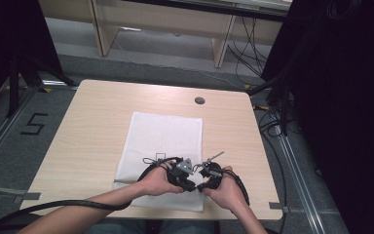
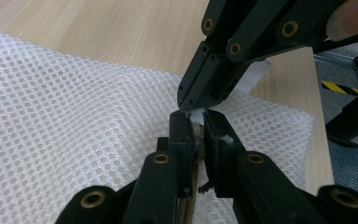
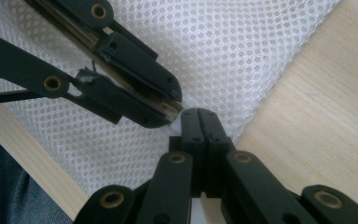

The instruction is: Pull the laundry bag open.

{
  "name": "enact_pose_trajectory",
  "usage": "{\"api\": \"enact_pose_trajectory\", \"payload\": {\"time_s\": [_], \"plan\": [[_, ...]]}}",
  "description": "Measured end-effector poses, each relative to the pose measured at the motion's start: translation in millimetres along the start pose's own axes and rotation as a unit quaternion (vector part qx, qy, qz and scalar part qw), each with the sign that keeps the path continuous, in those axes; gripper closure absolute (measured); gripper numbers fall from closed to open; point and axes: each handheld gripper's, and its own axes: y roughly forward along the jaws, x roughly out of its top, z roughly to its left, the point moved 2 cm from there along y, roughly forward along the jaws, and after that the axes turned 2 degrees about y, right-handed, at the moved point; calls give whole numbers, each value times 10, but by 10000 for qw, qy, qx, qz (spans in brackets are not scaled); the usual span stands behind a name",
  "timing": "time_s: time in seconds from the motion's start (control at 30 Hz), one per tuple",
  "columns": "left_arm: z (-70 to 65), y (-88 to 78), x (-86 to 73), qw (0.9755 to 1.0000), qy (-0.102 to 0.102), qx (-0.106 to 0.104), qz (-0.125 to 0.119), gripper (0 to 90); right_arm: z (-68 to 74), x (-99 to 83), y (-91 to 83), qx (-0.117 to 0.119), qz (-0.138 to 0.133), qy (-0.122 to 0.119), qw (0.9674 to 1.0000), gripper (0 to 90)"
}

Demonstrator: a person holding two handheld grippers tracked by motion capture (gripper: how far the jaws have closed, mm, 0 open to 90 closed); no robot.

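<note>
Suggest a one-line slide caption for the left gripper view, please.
Left claw and right claw, both shut, meet tip to tip on a small white tab above a white mesh bag.

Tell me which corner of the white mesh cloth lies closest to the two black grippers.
The near right corner, on the person's side. The left gripper and right gripper meet right beside it; the other three corners lie farther away.
</note>
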Motion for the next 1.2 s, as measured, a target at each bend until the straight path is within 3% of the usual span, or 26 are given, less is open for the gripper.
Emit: {"api": "enact_pose_trajectory", "payload": {"time_s": [0.17,0.3,0.5,0.73,0.8,1.03,1.1,1.13,1.17,1.2], "plan": [[-7,1,3,10000,-47,14,15,818,-1,4,1,-16,13,-74,10000,900],[-14,-8,14,9999,26,55,94,819,20,1,-1,-59,26,-20,10000,900],[-19,-15,28,9994,230,113,222,820,30,9,-1,-130,119,-123,9998,900],[-21,-18,21,9996,158,109,206,819,22,7,2,-117,56,-199,9997,900],[-28,-13,20,9997,101,110,169,819,35,2,-1,-121,78,-27,9999,900],[-29,-21,14,9997,87,128,204,819,36,4,5,-181,45,-213,9996,900],[-42,-25,12,9996,67,160,215,819,47,2,1,-179,58,-168,9997,900],[-38,-32,12,9994,189,193,229,818,59,-3,0,-172,96,-42,9998,900],[-43,-35,11,9994,185,184,238,818,47,2,3,-173,31,-133,9998,900],[-44,-45,6,9991,228,207,301,818,62,-4,4,-170,67,-25,9998,900]]}}
